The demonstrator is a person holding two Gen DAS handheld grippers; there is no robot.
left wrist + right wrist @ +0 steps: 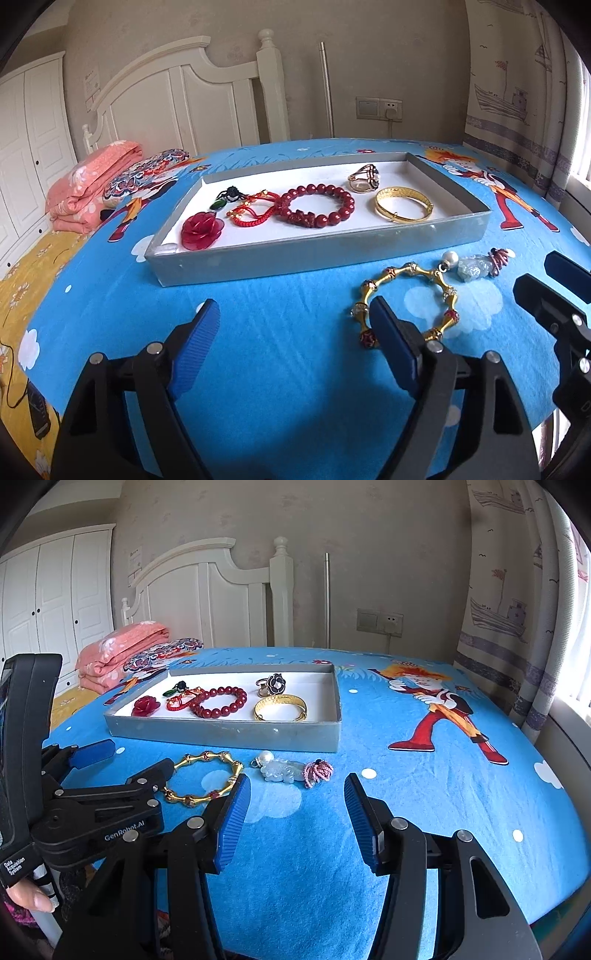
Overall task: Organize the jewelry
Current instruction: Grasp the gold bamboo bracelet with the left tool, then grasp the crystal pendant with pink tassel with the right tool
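Note:
A shallow grey tray [332, 254] [229, 734] lies on the blue bedspread. In it are a red rose brooch [201, 230], a red cord bracelet [255, 210], a red bead bracelet [317, 206] [219, 701], a flower ring [364, 178] [273, 685] and a gold bangle [402, 204] [280, 708]. In front of the tray lie a gold bamboo-link bracelet [410, 302] [203, 777] and a pale jade pendant with a pearl and pink tassel [476, 264] [291, 770]. My left gripper [295, 328] is open, its right finger over the bamboo bracelet. My right gripper [295, 808] is open and empty, just short of the pendant.
Folded pink bedding [92, 184] and a patterned pillow [147, 173] lie at the far left by the white headboard [184, 99]. A curtain [517, 627] and window stand at the right. The bed's right edge [569, 797] drops off near the window.

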